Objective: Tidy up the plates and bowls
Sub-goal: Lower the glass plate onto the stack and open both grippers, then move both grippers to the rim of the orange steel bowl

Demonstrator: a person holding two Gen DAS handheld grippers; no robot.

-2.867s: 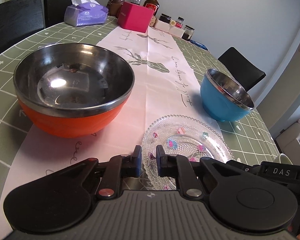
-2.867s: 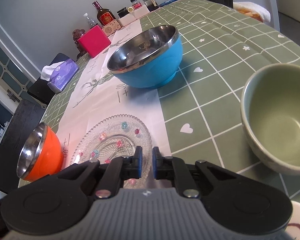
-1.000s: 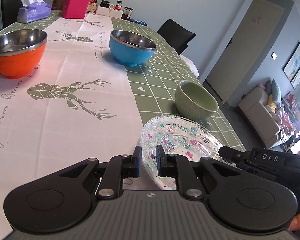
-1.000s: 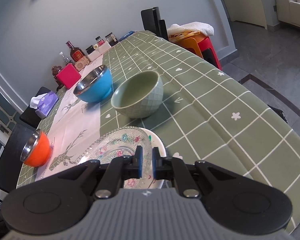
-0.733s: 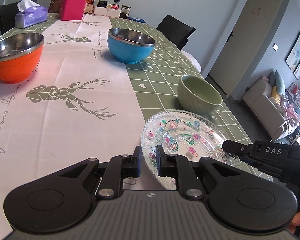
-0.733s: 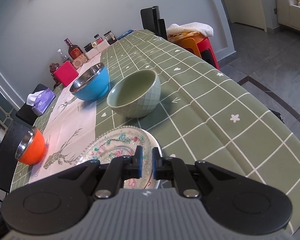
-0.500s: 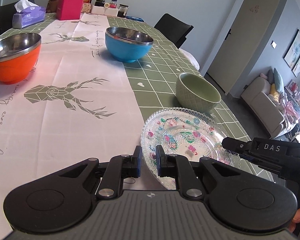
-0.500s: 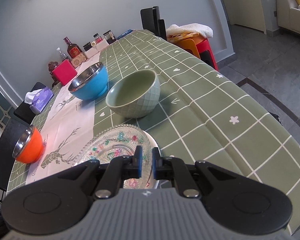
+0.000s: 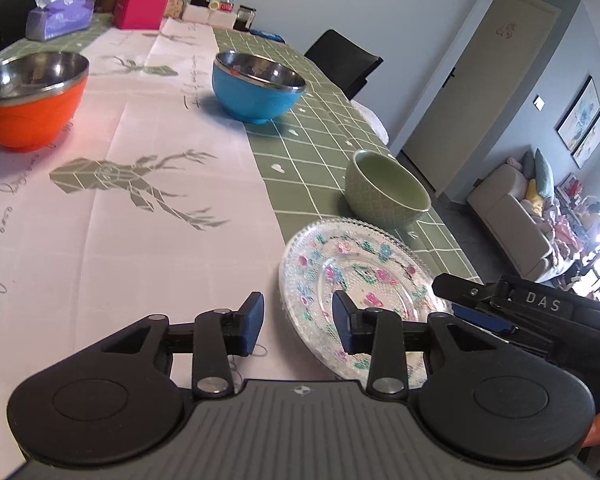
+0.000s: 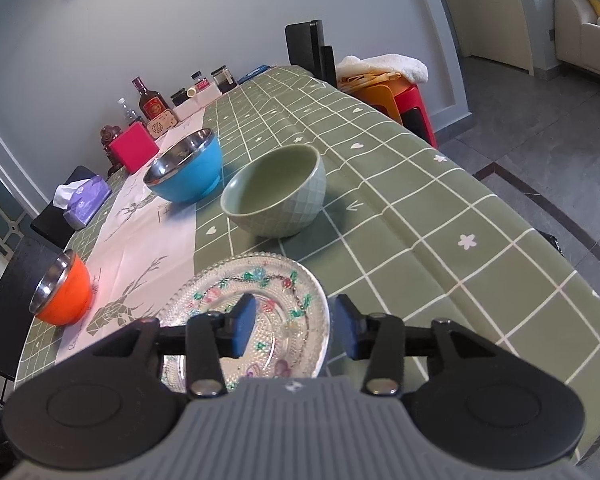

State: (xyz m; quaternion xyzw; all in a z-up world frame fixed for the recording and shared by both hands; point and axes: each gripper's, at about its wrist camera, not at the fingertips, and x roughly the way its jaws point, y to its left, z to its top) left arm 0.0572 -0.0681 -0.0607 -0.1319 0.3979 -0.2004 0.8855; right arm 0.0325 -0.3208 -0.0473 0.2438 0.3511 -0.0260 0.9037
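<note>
A clear glass plate with painted flowers (image 9: 356, 276) lies near the table's front right corner, on top of a white plate whose rim just shows; it also shows in the right wrist view (image 10: 260, 304). My left gripper (image 9: 298, 322) is open, its fingers either side of the plate's left rim. My right gripper (image 10: 294, 326) is open across the plate's right rim. A green bowl (image 9: 386, 190) stands just behind the plate. A blue bowl (image 9: 258, 86) and an orange bowl (image 9: 32, 98) stand further back.
The table has a green checked cloth (image 10: 420, 200) and a pale runner (image 9: 112, 208). A tissue pack (image 9: 58, 18), pink box (image 9: 140, 6), bottles and jars line the far end. Black chairs stand around. The table edge (image 10: 580, 280) drops off to the right.
Both grippers carried the glass plate from beside the orange bowl to the front corner. Both have now opened and let go of it.
</note>
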